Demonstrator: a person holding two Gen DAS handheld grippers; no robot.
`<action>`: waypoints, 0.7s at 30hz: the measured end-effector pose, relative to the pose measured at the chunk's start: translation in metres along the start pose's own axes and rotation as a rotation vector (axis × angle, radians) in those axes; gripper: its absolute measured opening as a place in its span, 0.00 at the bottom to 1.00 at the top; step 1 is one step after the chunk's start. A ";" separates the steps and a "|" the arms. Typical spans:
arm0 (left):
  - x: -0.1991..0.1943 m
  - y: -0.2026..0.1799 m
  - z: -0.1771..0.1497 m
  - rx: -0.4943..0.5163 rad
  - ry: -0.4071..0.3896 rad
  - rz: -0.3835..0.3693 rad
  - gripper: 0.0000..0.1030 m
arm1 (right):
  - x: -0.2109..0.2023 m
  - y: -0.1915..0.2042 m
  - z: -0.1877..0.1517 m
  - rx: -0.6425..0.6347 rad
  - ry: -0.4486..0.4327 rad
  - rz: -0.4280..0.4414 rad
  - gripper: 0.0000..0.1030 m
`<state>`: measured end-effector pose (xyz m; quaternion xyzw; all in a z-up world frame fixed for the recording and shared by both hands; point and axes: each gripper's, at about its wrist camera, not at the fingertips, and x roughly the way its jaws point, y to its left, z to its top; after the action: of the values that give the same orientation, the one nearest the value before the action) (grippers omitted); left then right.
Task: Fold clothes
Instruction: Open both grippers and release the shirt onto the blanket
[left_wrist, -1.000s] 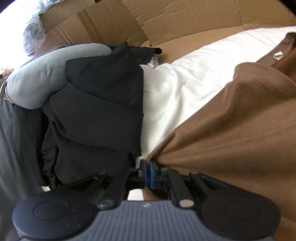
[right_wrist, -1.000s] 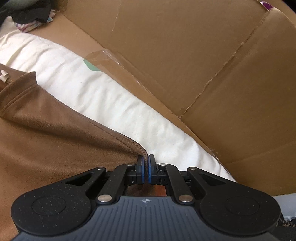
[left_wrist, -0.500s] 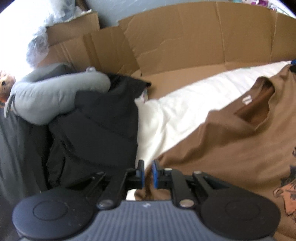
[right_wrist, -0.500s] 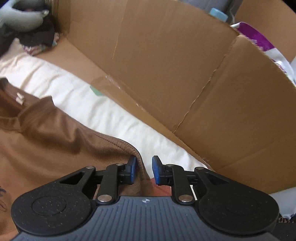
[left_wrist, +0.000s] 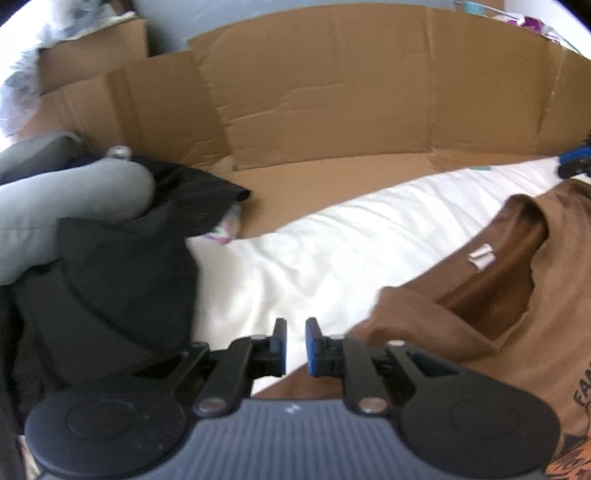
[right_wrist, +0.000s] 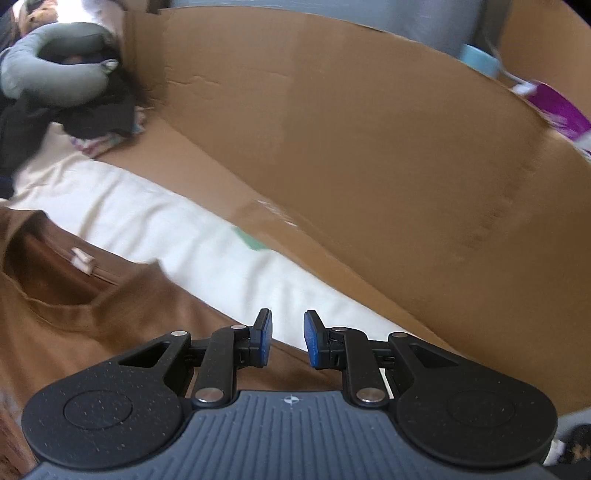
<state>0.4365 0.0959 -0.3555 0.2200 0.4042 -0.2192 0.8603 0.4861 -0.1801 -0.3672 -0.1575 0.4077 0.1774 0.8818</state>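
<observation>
left wrist view: the left claw (left_wrist: 295, 345) stands slightly apart, gripping nothing, above the white sheet (left_wrist: 314, 258); the brown t-shirt (left_wrist: 480, 332) lies just right of it. right wrist view: the right claw (right_wrist: 287, 338) stands apart and empty over the t-shirt's (right_wrist: 110, 325) edge, cardboard (right_wrist: 369, 166) behind.

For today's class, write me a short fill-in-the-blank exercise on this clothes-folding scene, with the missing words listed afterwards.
1. The brown T-shirt lies on a ____ sheet.
2. Nothing sits between the pads of the left gripper; it is ____.
3. The wall behind the sheet is made of ____.
4. The grey neck pillow rests on a pile of ____ clothes.

Missing words: white; open; cardboard; black
</observation>
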 end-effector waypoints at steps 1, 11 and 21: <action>0.002 -0.003 0.000 0.001 -0.002 -0.012 0.12 | 0.004 0.006 0.003 -0.003 0.000 0.014 0.25; 0.009 -0.017 -0.007 0.015 -0.001 -0.103 0.10 | 0.027 0.036 0.014 0.032 0.016 0.074 0.25; 0.008 -0.017 -0.017 0.071 -0.016 -0.159 0.12 | 0.033 0.037 0.009 -0.018 0.045 0.138 0.25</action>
<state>0.4216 0.0900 -0.3749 0.2158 0.4056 -0.3028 0.8350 0.4960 -0.1368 -0.3920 -0.1410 0.4355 0.2378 0.8567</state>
